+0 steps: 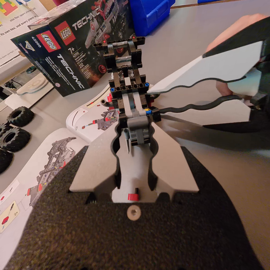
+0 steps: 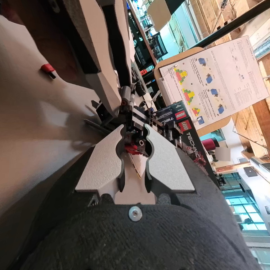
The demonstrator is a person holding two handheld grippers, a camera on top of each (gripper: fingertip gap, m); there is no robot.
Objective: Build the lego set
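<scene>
Your left gripper (image 1: 135,131) is closed on the near end of the lego frame (image 1: 127,81), its fingers pinching the grey block there. The frame, black and grey, stretches away from you above the open instruction booklet (image 1: 58,146) on the grey table (image 1: 190,43). Your right gripper (image 2: 134,131) comes in from the right with its jaws a little apart around the frame's side by the red pieces; whether the fingers press on it, you cannot tell from here. The set's box (image 1: 70,55) stands behind the frame, black tyres (image 1: 14,131) lie to the left, and a small red piece (image 1: 133,196) rests on the table under your left gripper.
</scene>
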